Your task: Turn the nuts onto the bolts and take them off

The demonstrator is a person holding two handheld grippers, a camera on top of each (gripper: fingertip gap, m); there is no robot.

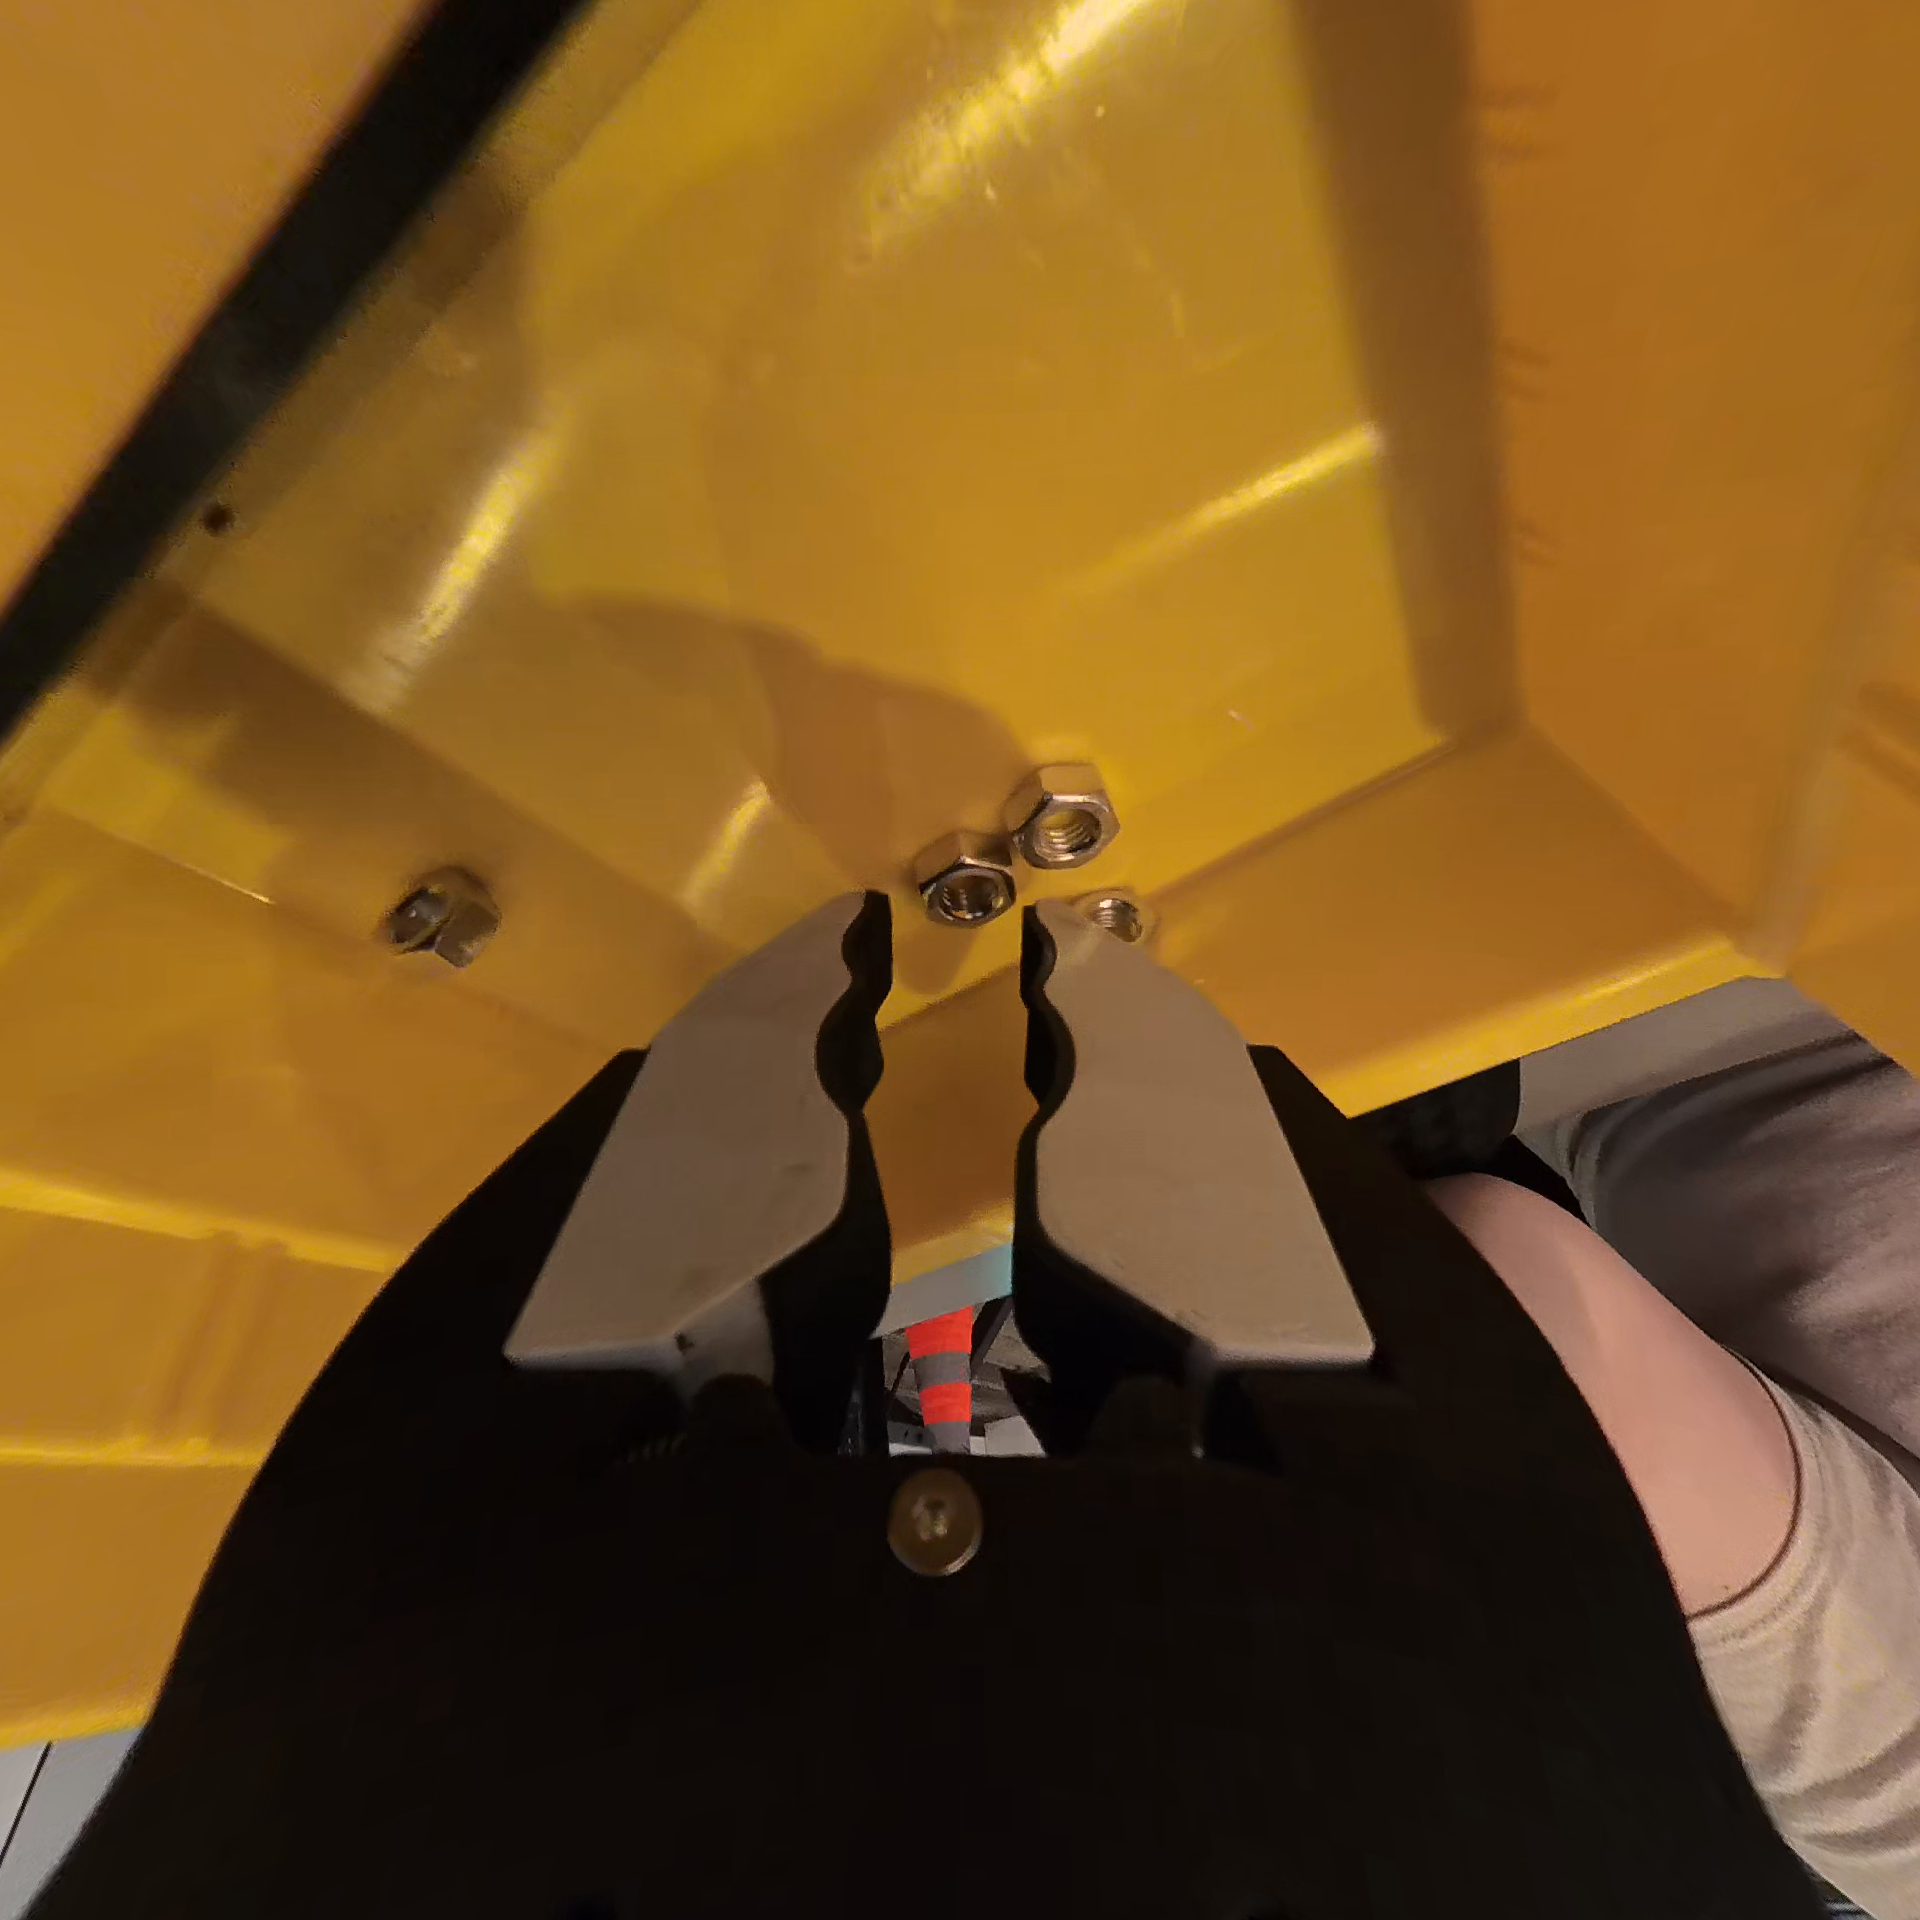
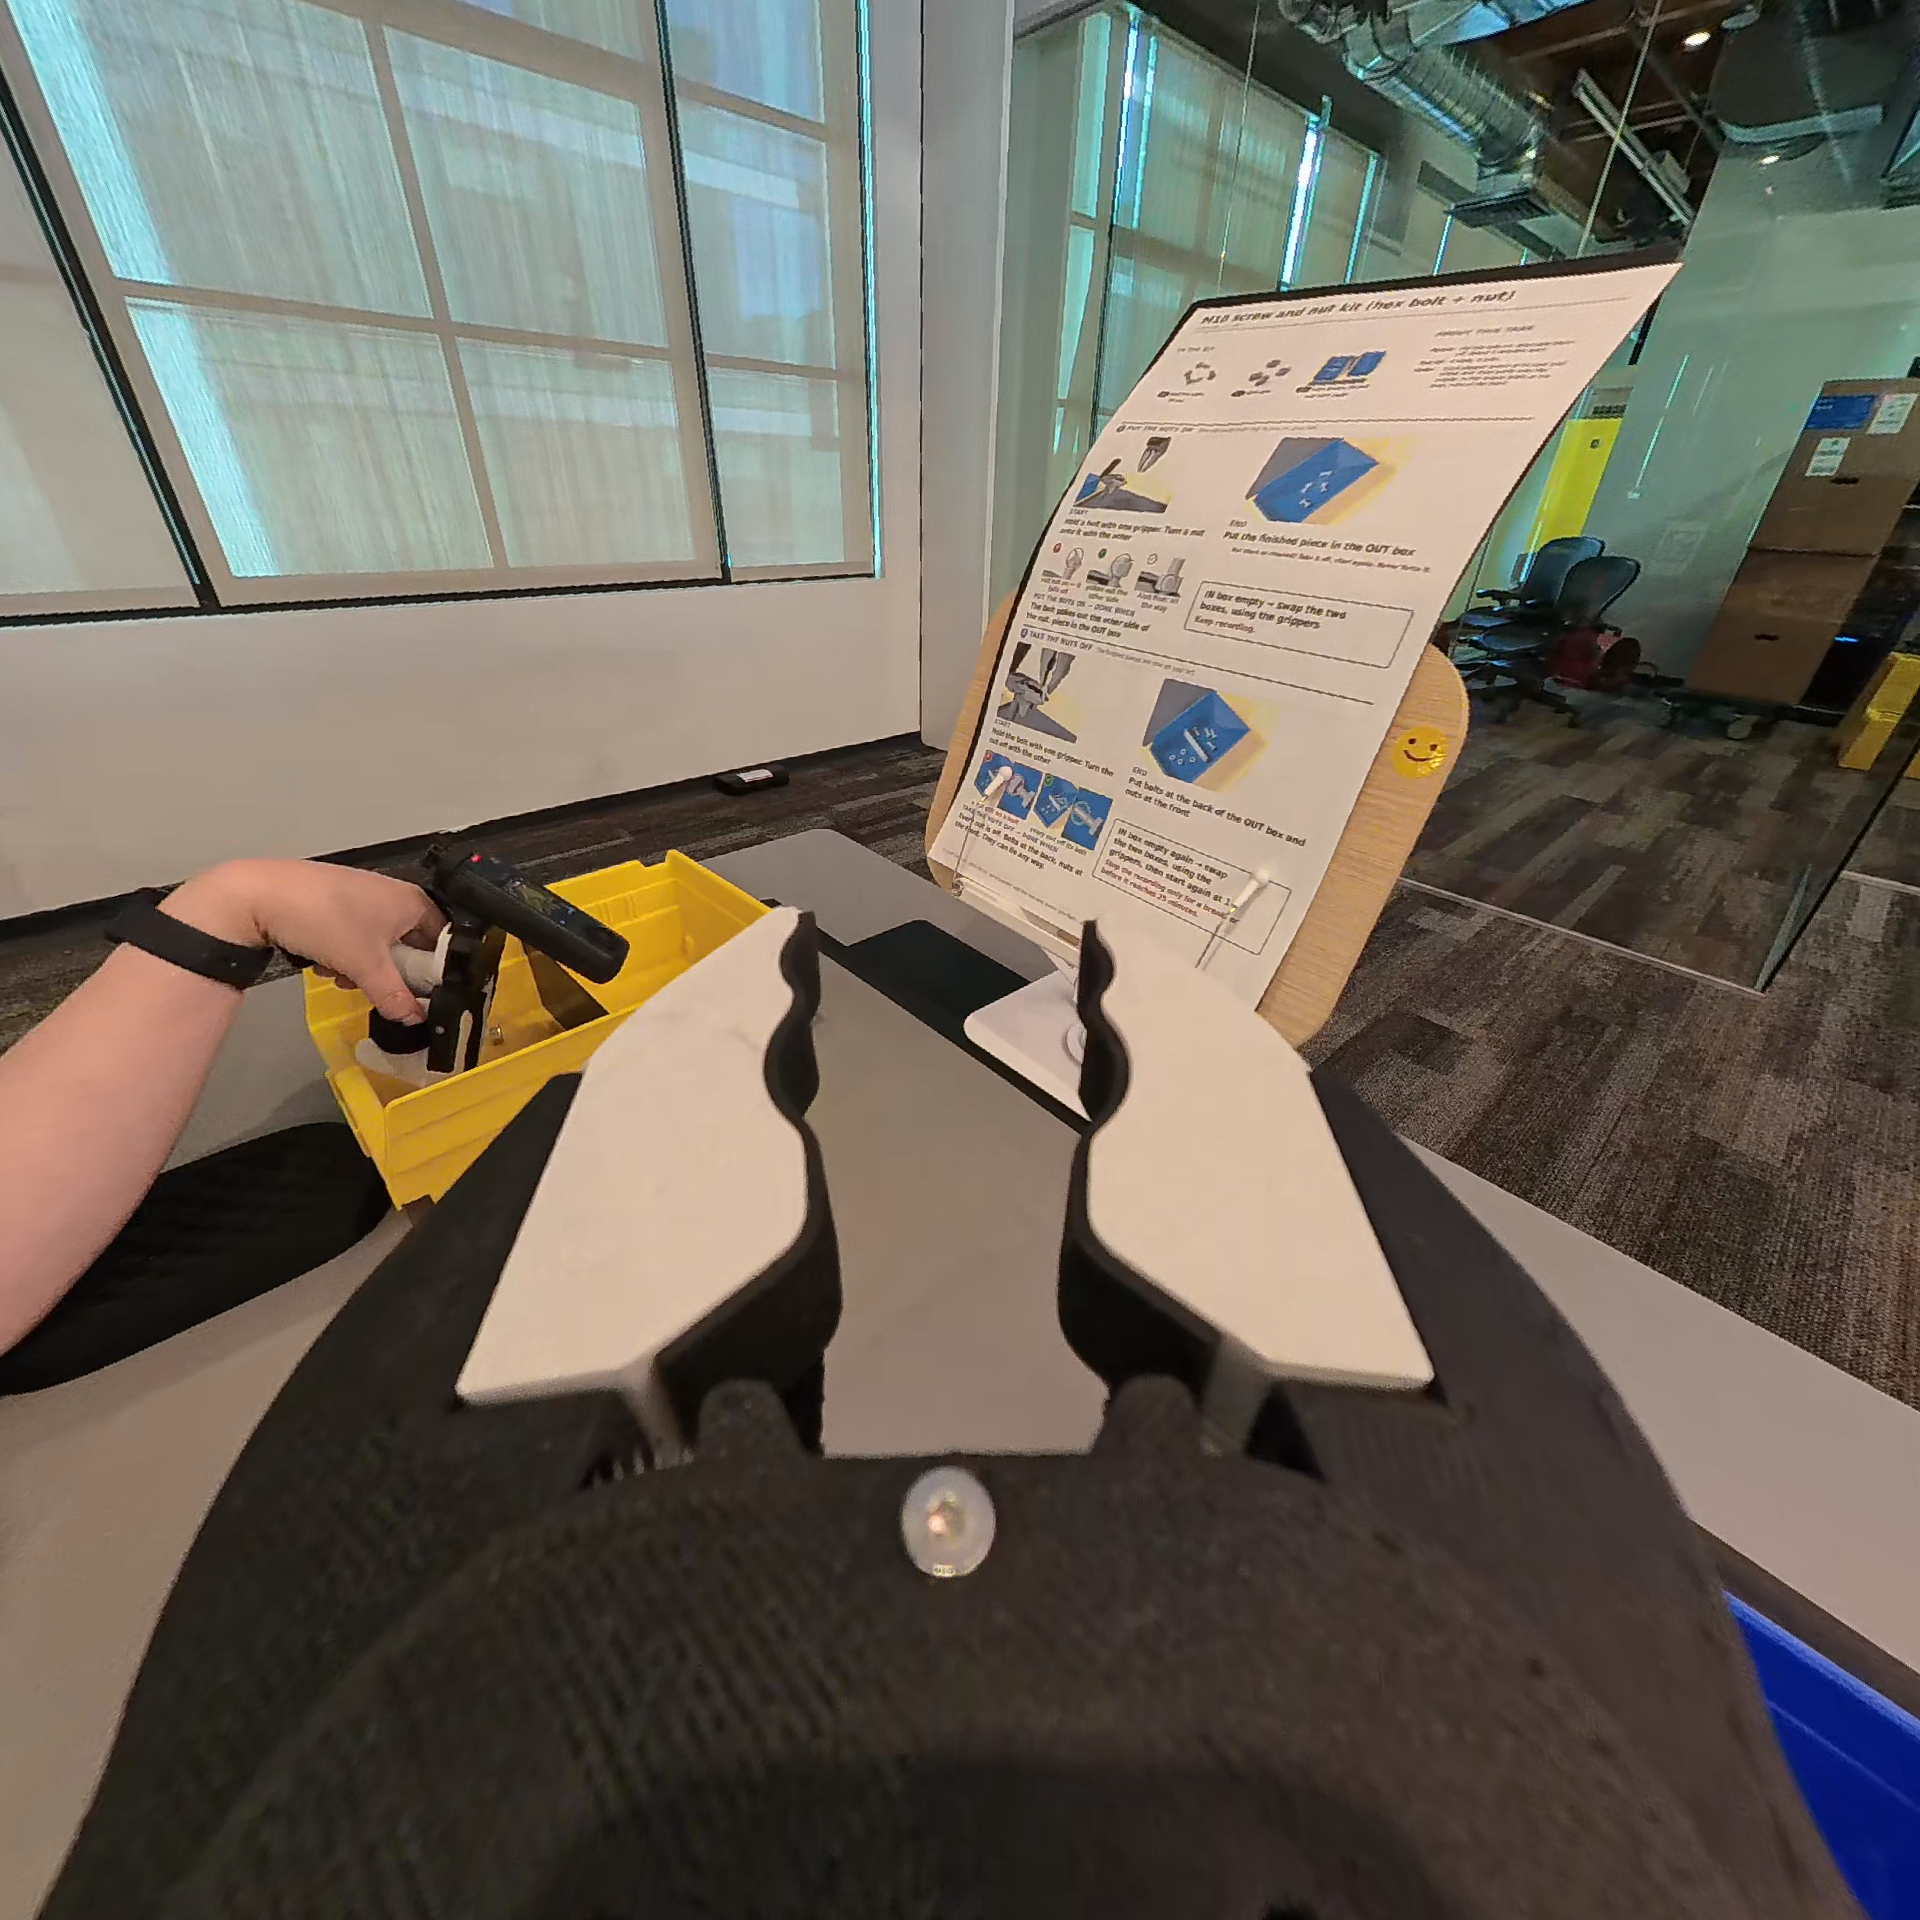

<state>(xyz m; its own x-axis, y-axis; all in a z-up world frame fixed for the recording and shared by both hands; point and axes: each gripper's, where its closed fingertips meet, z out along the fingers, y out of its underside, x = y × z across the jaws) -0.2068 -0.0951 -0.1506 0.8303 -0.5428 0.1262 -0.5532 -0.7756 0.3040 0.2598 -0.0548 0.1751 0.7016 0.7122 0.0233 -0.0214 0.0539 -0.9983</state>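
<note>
In the left wrist view my left gripper is open and empty, reaching down inside the yellow bin. Its tips hover just short of three steel hex nuts lying together on the bin floor: one straight ahead of the gap, one behind it, one half hidden by the right fingertip. A fourth nut lies apart to the left. In the right wrist view my right gripper is open and empty above the grey table. The left gripper shows there inside the yellow bin.
A white instruction sheet on a wooden stand rises at the table's far right. A blue bin corner shows at the lower right. A black pad lies under the person's left forearm. The bin walls close in around the left gripper. It is some 7 cm from my left tips to the fourth nut.
</note>
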